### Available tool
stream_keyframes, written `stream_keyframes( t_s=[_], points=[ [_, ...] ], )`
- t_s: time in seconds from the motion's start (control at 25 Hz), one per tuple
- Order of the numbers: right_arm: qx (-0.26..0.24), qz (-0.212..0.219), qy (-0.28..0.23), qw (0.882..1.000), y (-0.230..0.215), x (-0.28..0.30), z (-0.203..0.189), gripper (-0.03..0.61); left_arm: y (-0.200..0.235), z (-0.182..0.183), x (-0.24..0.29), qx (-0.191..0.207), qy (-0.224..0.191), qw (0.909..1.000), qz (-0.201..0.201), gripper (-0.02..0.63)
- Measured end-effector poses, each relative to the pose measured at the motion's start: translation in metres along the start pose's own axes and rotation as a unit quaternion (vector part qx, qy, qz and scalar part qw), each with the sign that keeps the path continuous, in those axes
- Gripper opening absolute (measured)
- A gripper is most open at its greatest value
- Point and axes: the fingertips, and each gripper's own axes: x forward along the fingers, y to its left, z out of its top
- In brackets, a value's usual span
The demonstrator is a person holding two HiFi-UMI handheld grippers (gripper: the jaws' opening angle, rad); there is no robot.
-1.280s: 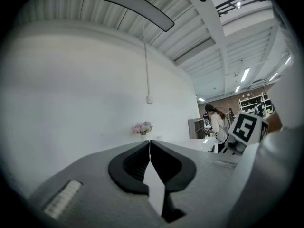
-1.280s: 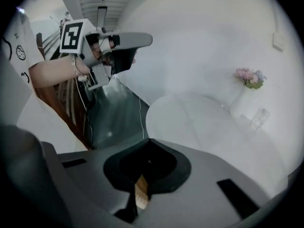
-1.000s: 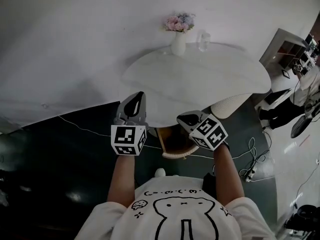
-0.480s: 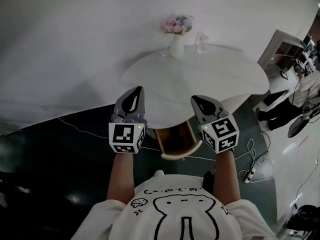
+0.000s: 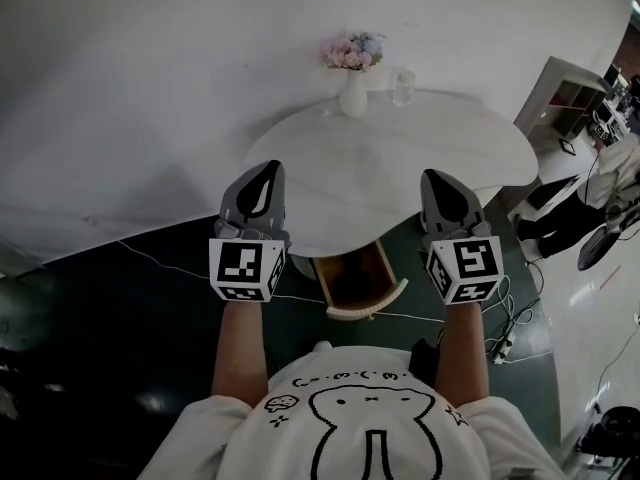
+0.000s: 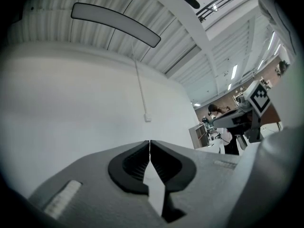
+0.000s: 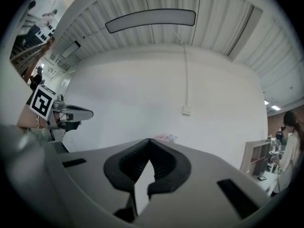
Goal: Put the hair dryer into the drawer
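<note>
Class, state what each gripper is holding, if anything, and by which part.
Nothing: the left gripper and the right gripper are both shut and empty.

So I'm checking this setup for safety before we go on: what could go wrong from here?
The drawer stands pulled out under the table, right before the person, so a knee could knock it. A jolt to the table might tip the vase or the glass. Cables on the floor could trip someone.

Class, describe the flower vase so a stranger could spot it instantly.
Find the round white table against the pale wall. At its far edge stands a white bulbous vase. Unlike the clear glass beside it, it holds pink and blue flowers.
</note>
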Motion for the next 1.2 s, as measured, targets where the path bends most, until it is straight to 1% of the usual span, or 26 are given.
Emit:
stream_keyframes(
  t_s=[0.32,0.68,0.96,1.2],
  points=[
    [-0.036,-0.035,-0.018,0.999,-0.013,-0.015,0.022,0.000,0.004,0.014,0.000,0.001,-0.011,0.9999,0.001,0.018],
    [-0.033,-0.033,-0.042,0.998,-0.011,-0.023,0.038,0.000,0.002,0.022,0.000,0.007,-0.019,0.9998,0.000,0.018],
    [-0.036,-0.034,-0.050,0.998,-0.010,-0.023,0.044,0.000,0.007,0.027,-0.003,0.012,-0.021,0.9997,0.009,0.018],
    [-0.037,-0.036,-0.053,0.997,-0.009,-0.023,0.046,0.000,0.008,0.035,-0.005,0.017,-0.027,0.9995,0.007,0.018]
  ],
)
